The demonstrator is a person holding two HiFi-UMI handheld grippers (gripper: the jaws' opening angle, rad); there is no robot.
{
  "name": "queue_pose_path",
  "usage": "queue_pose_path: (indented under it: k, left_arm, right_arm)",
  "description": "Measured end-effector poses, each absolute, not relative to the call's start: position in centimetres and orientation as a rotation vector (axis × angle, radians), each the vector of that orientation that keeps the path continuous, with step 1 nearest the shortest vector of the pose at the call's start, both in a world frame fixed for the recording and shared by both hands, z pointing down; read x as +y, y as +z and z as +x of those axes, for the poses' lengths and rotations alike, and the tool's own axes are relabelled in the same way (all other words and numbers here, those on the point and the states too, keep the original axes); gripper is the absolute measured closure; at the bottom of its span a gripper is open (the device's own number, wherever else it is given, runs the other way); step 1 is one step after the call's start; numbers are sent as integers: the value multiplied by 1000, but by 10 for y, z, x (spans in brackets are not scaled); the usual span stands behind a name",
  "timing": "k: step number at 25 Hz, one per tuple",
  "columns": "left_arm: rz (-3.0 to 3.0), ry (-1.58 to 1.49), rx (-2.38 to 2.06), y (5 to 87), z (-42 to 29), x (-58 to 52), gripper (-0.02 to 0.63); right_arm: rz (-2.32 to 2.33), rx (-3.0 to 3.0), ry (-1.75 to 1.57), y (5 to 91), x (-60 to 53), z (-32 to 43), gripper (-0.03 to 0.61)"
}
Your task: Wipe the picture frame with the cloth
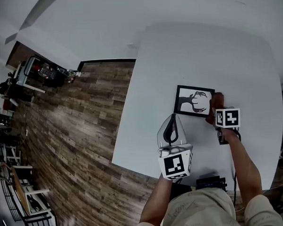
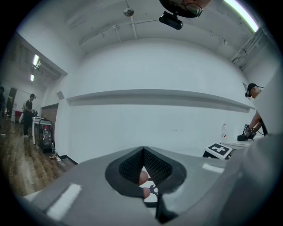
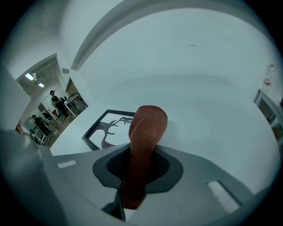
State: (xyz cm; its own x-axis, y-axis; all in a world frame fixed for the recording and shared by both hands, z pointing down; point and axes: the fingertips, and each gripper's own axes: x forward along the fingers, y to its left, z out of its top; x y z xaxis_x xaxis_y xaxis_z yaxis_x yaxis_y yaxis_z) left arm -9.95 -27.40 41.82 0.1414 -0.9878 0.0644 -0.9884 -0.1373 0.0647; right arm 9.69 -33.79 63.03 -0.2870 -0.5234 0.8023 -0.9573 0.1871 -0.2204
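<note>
**Cloth poised at the frame's edge**

The right gripper (image 3: 141, 161) is clamped tight on a rust-brown knitted cloth (image 3: 147, 128), just beside the black-framed antler print (image 3: 107, 129) lying flat on the white table (image 3: 208, 110). The left gripper (image 2: 143, 152) hovers nearby, its jaws together and empty. The wiping step looks ready to begin. The likely next move is to lower the cloth and sweep it across the frame.

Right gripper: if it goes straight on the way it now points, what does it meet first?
Probably the bare white table, touched first by the cloth that the right gripper holds. The picture frame lies just left of that line; depth is hard to judge.
</note>
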Motion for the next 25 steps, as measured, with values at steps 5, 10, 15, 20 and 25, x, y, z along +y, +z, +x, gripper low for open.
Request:
queue_pose_path:
  k: [5, 10, 15, 20, 25]
  left_arm:
    - [2311, 22, -2004, 419, -100, -273, 613]
    - [2312, 27, -1987, 415, -97, -273, 613]
    - [2315, 14, -1989, 408, -100, -274, 613]
    - [2328, 7, -1988, 401, -97, -274, 613]
    - [2334, -5, -1997, 392, -98, -274, 613]
  right_arm:
    - [1387, -1929, 985, 622, -338, 91, 480]
    - [1391, -1985, 961, 604, -340, 86, 480]
    - [1414, -2109, 925, 574, -344, 75, 480]
    - [1482, -2266, 763, 526, -347, 74, 480]
    - [1528, -2426, 493, 474, -340, 70, 480]
